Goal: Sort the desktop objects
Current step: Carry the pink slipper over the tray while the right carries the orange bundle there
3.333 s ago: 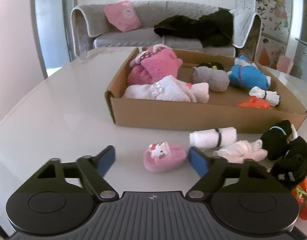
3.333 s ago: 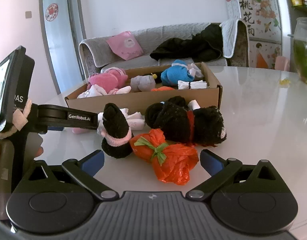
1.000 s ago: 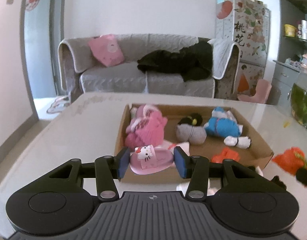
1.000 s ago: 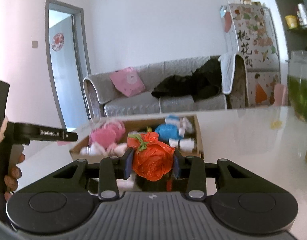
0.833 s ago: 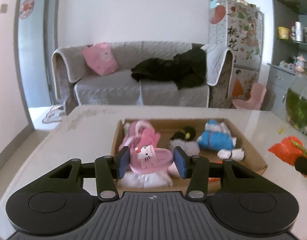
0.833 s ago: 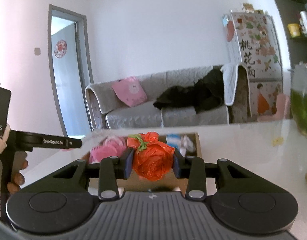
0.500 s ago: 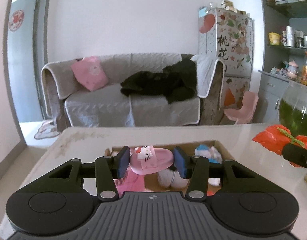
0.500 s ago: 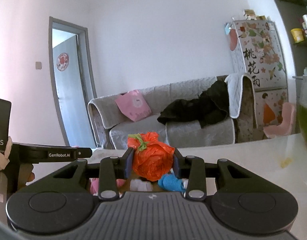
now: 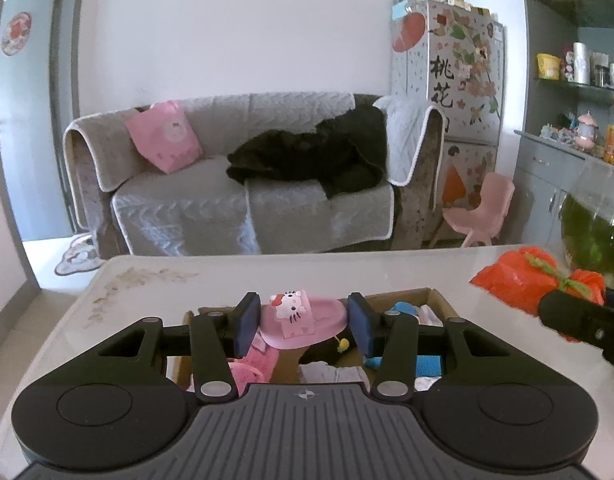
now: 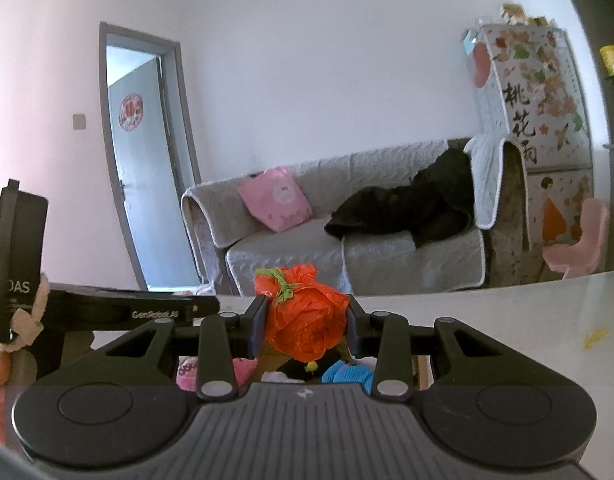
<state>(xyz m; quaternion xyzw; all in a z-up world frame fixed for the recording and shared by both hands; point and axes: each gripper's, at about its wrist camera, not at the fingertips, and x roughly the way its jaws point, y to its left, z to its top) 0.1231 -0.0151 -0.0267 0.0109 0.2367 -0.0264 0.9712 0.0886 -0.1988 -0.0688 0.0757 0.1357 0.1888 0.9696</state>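
Observation:
My left gripper (image 9: 303,322) is shut on a small pink slipper (image 9: 307,322) with a white cat face, held above the cardboard box (image 9: 435,294). The box holds pink, white, black and blue soft things, mostly hidden behind my fingers. My right gripper (image 10: 306,330) is shut on an orange plastic bundle (image 10: 305,326) tied with a green ribbon, also over the box, whose contents (image 10: 347,372) show below it. In the left wrist view the orange bundle (image 9: 519,280) and a right finger (image 9: 579,320) show at the right edge.
The box sits on a pale glossy table (image 9: 147,280). A glass bowl of green water (image 9: 595,228) stands at the table's right. Behind are a grey sofa (image 9: 247,184) with a pink bag and black clothes, a decorated fridge (image 9: 451,92) and a pink child's chair (image 9: 483,208).
Both grippers have risen and moved forward over the box with their loads; the box has sunk low in both views and more of the sofa shows. The grips have not changed.

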